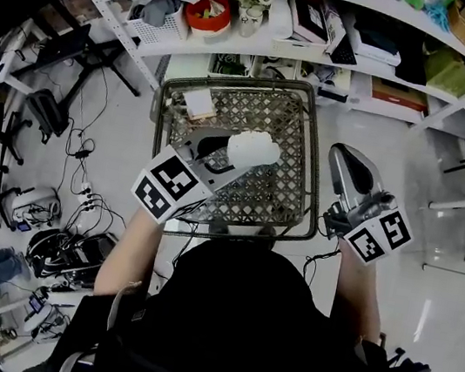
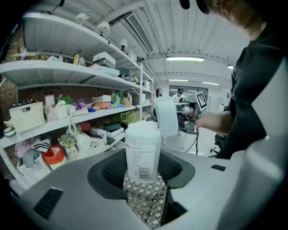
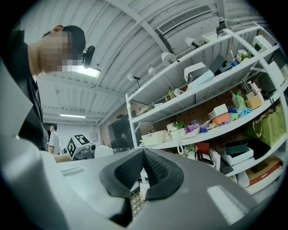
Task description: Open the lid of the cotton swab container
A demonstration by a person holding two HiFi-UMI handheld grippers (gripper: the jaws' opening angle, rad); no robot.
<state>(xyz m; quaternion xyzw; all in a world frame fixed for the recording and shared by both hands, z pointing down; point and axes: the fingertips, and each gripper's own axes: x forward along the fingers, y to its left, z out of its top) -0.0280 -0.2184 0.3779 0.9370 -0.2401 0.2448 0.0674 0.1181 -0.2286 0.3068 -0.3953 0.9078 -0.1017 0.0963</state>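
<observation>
The left claw (image 2: 143, 170) is pinching the cotton swab container (image 2: 143, 155) by its lower half, one dark pad pressing on each side, and is holding it upright above the mesh of the wire basket (image 1: 312, 185). The white lid (image 2: 166, 117) is standing flipped up at the container's far right edge, and the swab tips (image 2: 143, 128) are showing bare, heaped just over the rim.

In the head view this claw is reaching in from the basket's near left corner, so the container is hanging over the middle of the mesh, clear of all four rims.

The right claw (image 3: 143, 176) is pressed together with nothing between its pads. It is hovering just outside the basket's right rim, well apart from the container and lid, with its marker cube (image 1: 378, 236) facing up.

The floor (image 1: 432, 285) on that right side is lying bare and light, giving open room. On the left, cables (image 1: 73, 189) and dark gear are crowding the floor beside the person's arm. The shelves (image 2: 67, 67) are standing just beyond the basket's far rim, packed with boxes and bins, and their front edge is closing off the space ahead.
</observation>
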